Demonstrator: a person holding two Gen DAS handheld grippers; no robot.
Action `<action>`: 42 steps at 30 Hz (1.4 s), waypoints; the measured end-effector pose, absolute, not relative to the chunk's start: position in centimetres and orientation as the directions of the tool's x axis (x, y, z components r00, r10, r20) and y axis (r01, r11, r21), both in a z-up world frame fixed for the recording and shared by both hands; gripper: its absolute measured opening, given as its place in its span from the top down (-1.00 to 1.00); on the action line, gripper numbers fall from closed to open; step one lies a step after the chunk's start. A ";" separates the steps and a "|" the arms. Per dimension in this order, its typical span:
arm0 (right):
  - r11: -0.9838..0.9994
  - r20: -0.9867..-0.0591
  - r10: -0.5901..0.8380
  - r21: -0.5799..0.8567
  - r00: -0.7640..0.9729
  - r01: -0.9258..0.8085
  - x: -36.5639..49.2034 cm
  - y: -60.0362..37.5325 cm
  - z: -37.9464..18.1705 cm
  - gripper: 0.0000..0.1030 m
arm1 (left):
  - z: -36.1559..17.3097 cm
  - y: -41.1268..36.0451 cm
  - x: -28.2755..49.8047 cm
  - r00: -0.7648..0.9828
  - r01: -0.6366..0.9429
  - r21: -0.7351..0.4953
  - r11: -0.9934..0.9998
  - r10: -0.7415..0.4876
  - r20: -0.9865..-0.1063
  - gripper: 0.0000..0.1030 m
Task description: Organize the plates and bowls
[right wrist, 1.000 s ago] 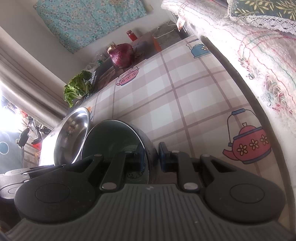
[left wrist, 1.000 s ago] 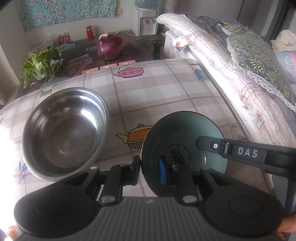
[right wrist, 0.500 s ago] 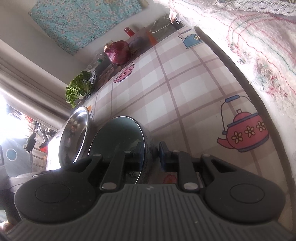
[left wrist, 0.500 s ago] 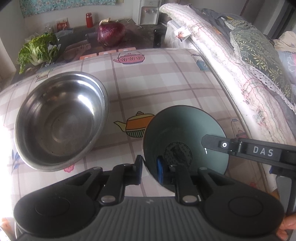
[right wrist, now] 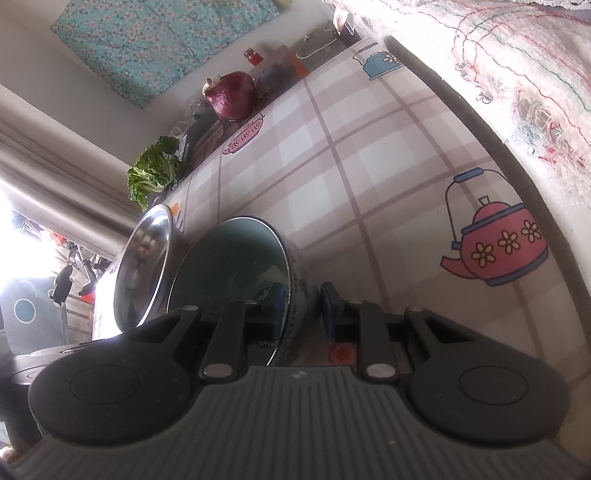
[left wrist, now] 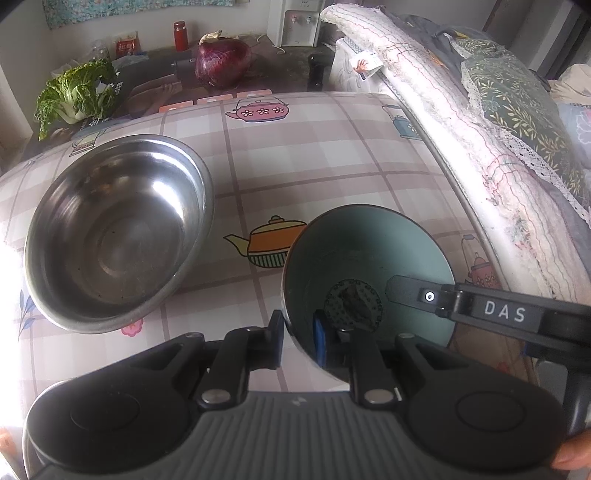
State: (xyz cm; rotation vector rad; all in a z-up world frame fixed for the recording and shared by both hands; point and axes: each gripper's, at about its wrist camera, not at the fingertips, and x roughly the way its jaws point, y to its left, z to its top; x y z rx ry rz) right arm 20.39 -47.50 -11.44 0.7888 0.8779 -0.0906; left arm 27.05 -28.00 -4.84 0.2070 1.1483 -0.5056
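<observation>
A green ceramic bowl (left wrist: 369, 254) sits on the checked tablecloth, right of a large steel bowl (left wrist: 114, 229). My left gripper (left wrist: 297, 334) straddles the green bowl's near rim, one finger outside and one inside, closed on it. My right gripper (right wrist: 303, 308) straddles the same bowl (right wrist: 236, 258) at its right rim, one finger inside and one outside; its jaws look slightly apart from the wall. The right gripper's finger (left wrist: 417, 295) shows inside the bowl in the left wrist view. The steel bowl (right wrist: 147, 262) stands just left of the green one.
A bed with quilted covers (left wrist: 480, 122) runs along the table's right edge. Behind the table stand a red cabbage (left wrist: 221, 62), a leafy green cabbage (left wrist: 74, 96) and a red jar (left wrist: 180, 35). The tablecloth (left wrist: 314, 155) has teapot prints.
The left wrist view has pulled back and up slightly. The right gripper's jaws have widened a little around the green bowl's rim. The bowls stay in place.
</observation>
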 end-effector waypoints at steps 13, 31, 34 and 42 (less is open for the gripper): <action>0.745 -0.721 0.218 0.558 0.657 0.366 20.3 -47.3 -11.2 0.60 | -3.7 -28.4 26.2 0.352 0.505 -0.076 0.860 -0.286 -0.891 0.62; 0.784 -0.692 0.189 0.533 0.696 0.317 19.9 -46.6 -7.0 0.60 | -0.5 -26.8 25.6 0.393 0.499 -0.103 0.861 -0.330 -0.858 0.61; 0.796 -0.684 0.191 0.527 0.704 0.296 20.4 -45.9 -5.6 0.60 | 0.8 -25.8 25.7 0.413 0.488 -0.113 0.865 -0.343 -0.844 0.61; 0.832 -0.650 0.241 0.520 0.721 0.191 24.1 -41.9 -1.6 0.60 | 4.5 -21.3 27.8 0.501 0.405 -0.101 0.909 -0.313 -0.807 0.61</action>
